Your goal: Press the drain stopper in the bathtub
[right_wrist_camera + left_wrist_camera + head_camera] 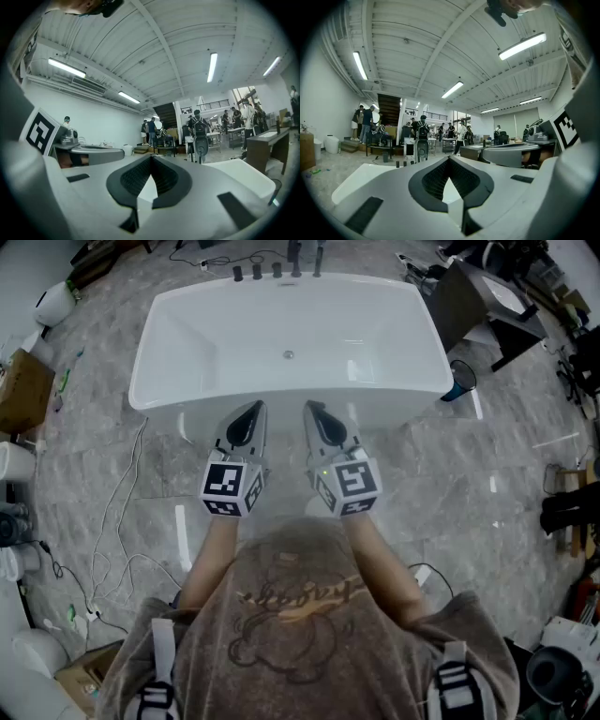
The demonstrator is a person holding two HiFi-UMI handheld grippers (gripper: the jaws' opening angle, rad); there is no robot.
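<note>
The grey marble floor carries a white bathtub. Dark tap fittings stand at its far rim. A dark table crowds its right corner, and white cables trail over the floor at left. The left gripper and right gripper hover side by side at the near rim, each with its jaws closed on nothing. The drain stopper sits mid-bottom of the tub, beyond that rim and well apart from both grippers.

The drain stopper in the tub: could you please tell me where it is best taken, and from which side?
The stopper is a small round cap lying flat in the tub floor, with little to pinch. It is probably best met on its top face, from straight above. The left gripper and right gripper are both shut, so either closed tip should serve.
</note>
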